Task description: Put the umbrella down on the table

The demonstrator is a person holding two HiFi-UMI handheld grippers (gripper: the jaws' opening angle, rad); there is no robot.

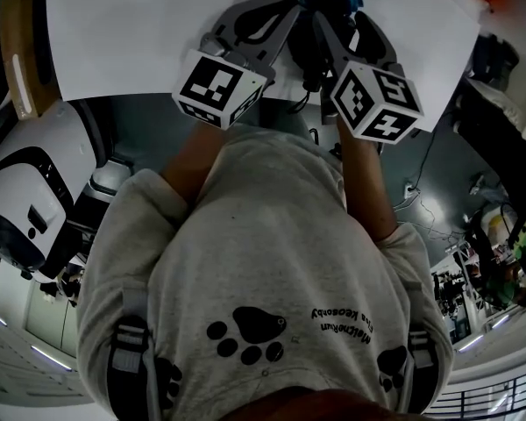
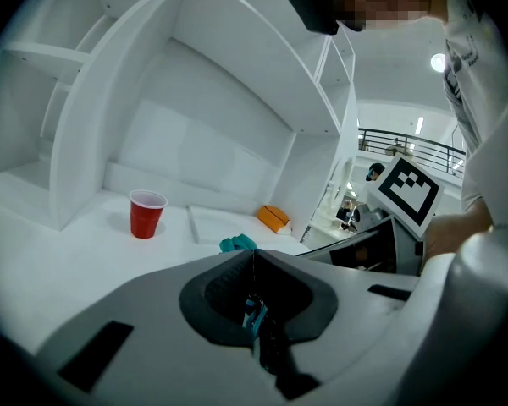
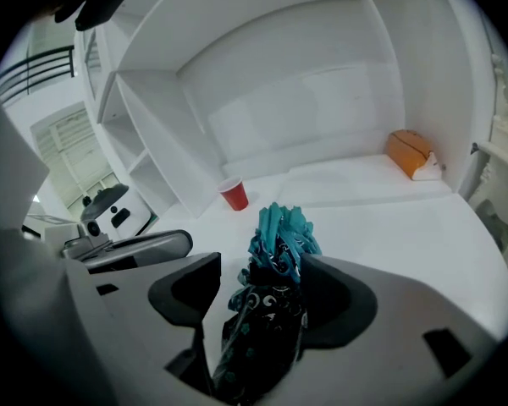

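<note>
Your right tongs (image 3: 262, 265) are clamped on the folded teal-and-black umbrella (image 3: 271, 311), and its bunched teal end pokes out past the jaws. Your left tongs (image 2: 254, 259) are closed tip to tip, with a thin teal piece of the umbrella caught in the hollow behind the tips. The umbrella hangs over the near edge of the white surface (image 3: 389, 218), not lying on it. A red cup (image 3: 234, 194) and an orange block (image 3: 409, 153) sit farther back, well apart.

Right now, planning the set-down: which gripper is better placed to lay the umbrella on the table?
Right. The right gripper is clamped around the folded umbrella at the white table; the left gripper pinches only a thin teal strap.
</note>
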